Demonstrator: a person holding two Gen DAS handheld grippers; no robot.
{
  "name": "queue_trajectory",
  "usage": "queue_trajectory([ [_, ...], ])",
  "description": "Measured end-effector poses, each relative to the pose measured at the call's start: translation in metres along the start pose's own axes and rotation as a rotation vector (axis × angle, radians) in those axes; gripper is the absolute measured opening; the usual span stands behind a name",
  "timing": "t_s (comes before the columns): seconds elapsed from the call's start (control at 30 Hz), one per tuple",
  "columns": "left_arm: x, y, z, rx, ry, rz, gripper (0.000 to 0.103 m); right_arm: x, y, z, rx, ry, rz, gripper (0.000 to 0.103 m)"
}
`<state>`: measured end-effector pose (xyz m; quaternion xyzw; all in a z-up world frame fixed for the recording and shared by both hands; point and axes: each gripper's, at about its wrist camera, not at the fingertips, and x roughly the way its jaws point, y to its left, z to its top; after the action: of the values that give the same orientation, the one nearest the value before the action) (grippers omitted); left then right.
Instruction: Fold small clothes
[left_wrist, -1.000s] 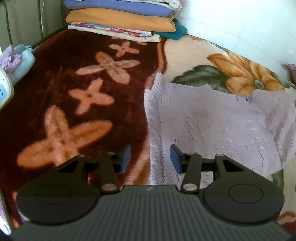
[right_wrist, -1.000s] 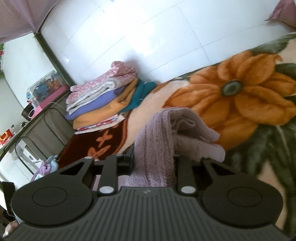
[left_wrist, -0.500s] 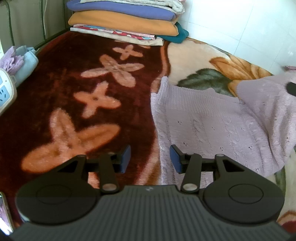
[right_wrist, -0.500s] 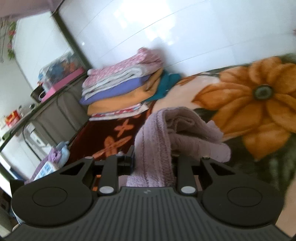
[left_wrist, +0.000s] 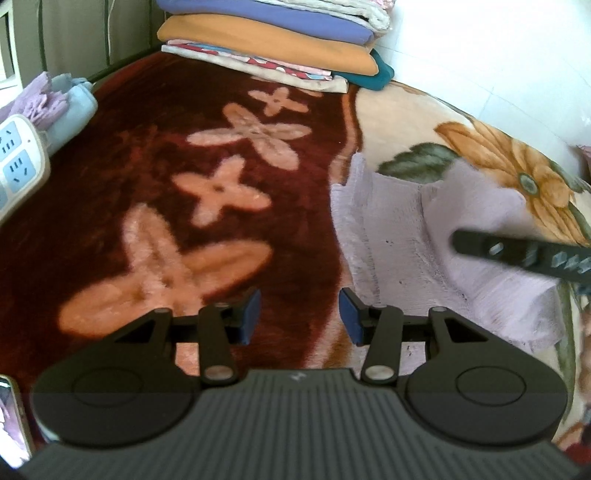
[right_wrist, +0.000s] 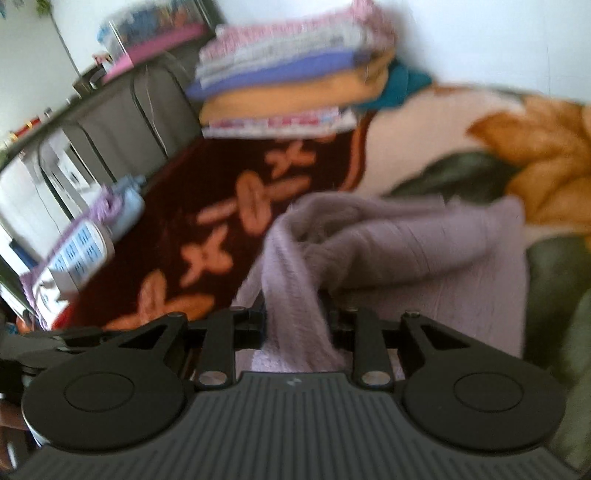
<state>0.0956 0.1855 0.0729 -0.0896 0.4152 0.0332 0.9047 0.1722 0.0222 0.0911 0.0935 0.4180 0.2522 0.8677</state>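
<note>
Since a second ago the right gripper (right_wrist: 297, 321) has swung leftward across the bed, carrying its pinched edge of the lilac knit garment (right_wrist: 424, 258) over the part that lies flat; the far orange flower that filled its view has slid off to the right, and the stack of folded clothes (right_wrist: 288, 85) now sits ahead of it; its jaws are pressed together on a bunched, ribbed strip of that knit, which drapes down between them toward the camera; the right wrist view is blurred, so the exact hem it holds cannot be told; the left gripper (left_wrist: 299, 317) hovers with its blue pads (left_wrist: 251, 314) spread apart and nothing between them, just beside the near left edge of the garment (left_wrist: 399, 240), above the dark red part of the floral blanket (left_wrist: 166, 155); in the left wrist view the right gripper (left_wrist: 524, 254) shows as a dark bar over the knit, with one side of the fabric already doubled over the flat layer

As a judgement, the first fold of this garment is partway across and not yet laid down or smoothed; releasing it, squaring the edges and at least one more fold seem to remain; the stack at the head of the bed suggests other pieces are already done; a power strip (left_wrist: 14, 158) and a pale bundle (left_wrist: 66, 107) lie well off to the left
</note>
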Motion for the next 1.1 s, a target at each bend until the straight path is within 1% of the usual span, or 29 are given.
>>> queue_trajectory([
  [0.03, -0.001, 0.001, 0.0, -0.001, -0.001, 0.0, 0.049, 0.004, 0.002, -0.003, 0.008, 0.006, 0.006, 0.044],
  [0.13, -0.003, 0.001, 0.001, 0.002, -0.008, -0.003, 0.049, 0.003, 0.008, -0.008, 0.001, 0.001, 0.031, 0.054],
  [0.23, -0.006, 0.001, 0.003, 0.006, -0.017, -0.002, 0.049, -0.01, 0.011, -0.01, -0.01, -0.011, 0.064, 0.057],
  [0.33, -0.008, 0.0, 0.004, 0.0, -0.025, -0.006, 0.049, -0.031, 0.008, -0.007, -0.007, -0.035, 0.118, 0.062],
  [0.4, -0.012, 0.0, 0.005, -0.012, -0.036, -0.017, 0.049, -0.05, 0.005, -0.005, -0.024, -0.063, 0.131, 0.065],
  [0.47, -0.016, -0.001, 0.007, -0.026, -0.052, -0.042, 0.049, -0.069, -0.002, -0.005, -0.036, -0.094, 0.118, 0.066],
  [0.53, -0.019, -0.004, 0.011, -0.033, -0.075, -0.067, 0.049, -0.085, -0.015, -0.005, -0.022, -0.12, 0.089, 0.067],
  [0.63, -0.024, -0.014, 0.018, -0.031, -0.107, -0.087, 0.049, -0.1, -0.044, -0.005, 0.031, -0.142, 0.028, 0.067],
  [0.7, -0.025, -0.025, 0.024, -0.017, -0.129, -0.116, 0.049, -0.105, -0.064, -0.006, 0.082, -0.146, -0.016, 0.068],
  [0.83, -0.015, -0.055, 0.033, 0.036, -0.131, -0.183, 0.049, -0.106, -0.101, -0.015, 0.186, -0.149, -0.064, 0.068],
  [0.93, 0.0, -0.078, 0.032, 0.109, -0.108, -0.227, 0.049, -0.101, -0.117, -0.023, 0.218, -0.139, -0.082, 0.068],
  [1.0, 0.013, -0.094, 0.03, 0.165, -0.097, -0.224, 0.049, -0.097, -0.124, -0.029, 0.231, -0.133, -0.084, 0.068],
  [1.1, 0.033, -0.109, 0.025, 0.223, -0.088, -0.188, 0.049, -0.085, -0.131, -0.034, 0.254, -0.117, -0.086, 0.068],
])
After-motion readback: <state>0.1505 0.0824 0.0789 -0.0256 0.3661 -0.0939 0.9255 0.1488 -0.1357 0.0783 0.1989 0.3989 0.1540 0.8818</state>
